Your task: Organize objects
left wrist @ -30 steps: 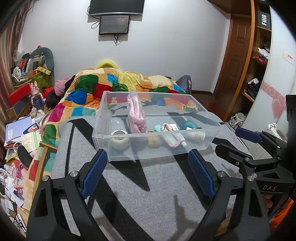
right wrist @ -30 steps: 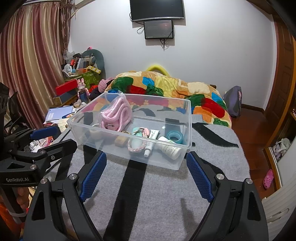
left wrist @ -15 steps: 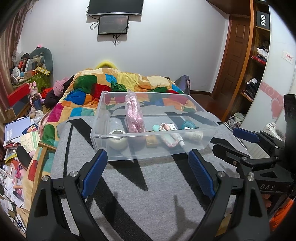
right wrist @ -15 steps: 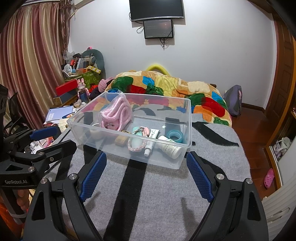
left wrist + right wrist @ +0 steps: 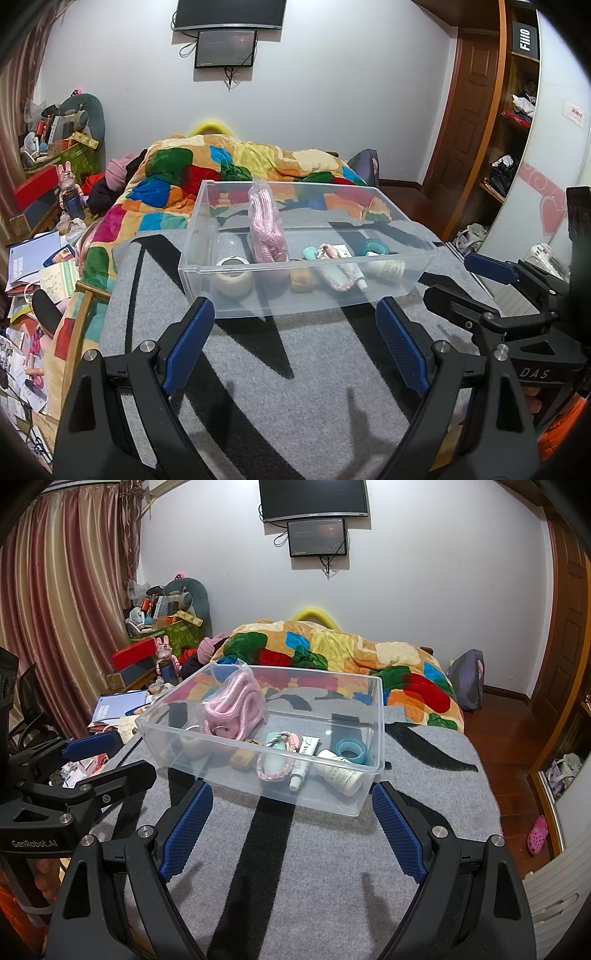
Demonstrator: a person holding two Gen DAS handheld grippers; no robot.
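A clear plastic bin sits on a grey blanket with black stripes. It holds a bagged pink rope, a white tape roll, a teal tape roll, a white bottle, a small tube, a mint item with a braided cord and a tan block. My left gripper is open and empty just in front of the bin. My right gripper is open and empty in front of the bin.
A colourful quilt covers the bed behind the bin. Cluttered books and toys lie on the left. A wooden door and shelves stand on the right. The other gripper shows at each view's edge: the right one, the left one.
Both views have shifted slightly; the bin sits a little lower and closer in the frames. Both grippers stay open and empty.
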